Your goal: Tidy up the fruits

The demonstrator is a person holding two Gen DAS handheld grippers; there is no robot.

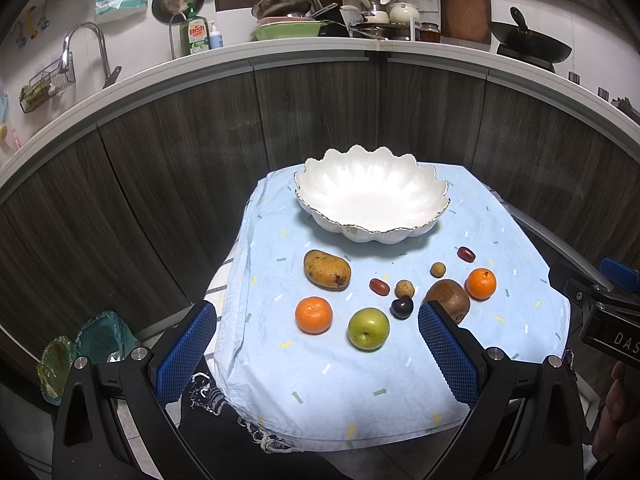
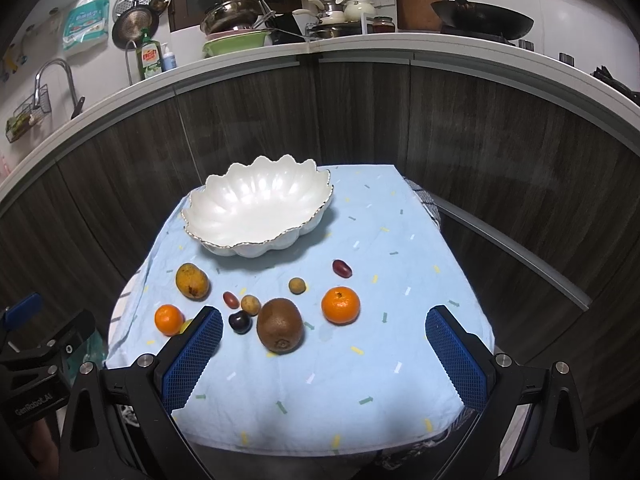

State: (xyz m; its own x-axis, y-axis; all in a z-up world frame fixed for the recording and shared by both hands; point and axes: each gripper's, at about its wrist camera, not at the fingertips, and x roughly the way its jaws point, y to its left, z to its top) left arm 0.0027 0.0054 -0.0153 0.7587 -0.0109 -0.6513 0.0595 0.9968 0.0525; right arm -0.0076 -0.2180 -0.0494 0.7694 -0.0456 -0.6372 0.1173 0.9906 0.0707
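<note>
Both hand-held grippers, left [image 1: 316,344] and right [image 2: 322,344], hover spread wide, holding nothing. On the table's blue cloth [image 1: 400,380], the white bowl [image 1: 372,196] sits at 12 o'clock. Below it lie one mango [image 1: 327,269], one apple [image 1: 368,328], one kiwi [image 2: 279,325], one dark plum [image 1: 402,307], two oranges [image 1: 313,315], two red dates [image 1: 379,286] and two longans [image 1: 404,289].

Black claws with blue pads

Each claw, left [image 1: 316,344] and right [image 2: 324,344], is built of black plastic arms fastened with silver screws; blue cross-hatched pads [image 1: 186,354] are fitted inside, and white lettering is printed on the housings.
</note>
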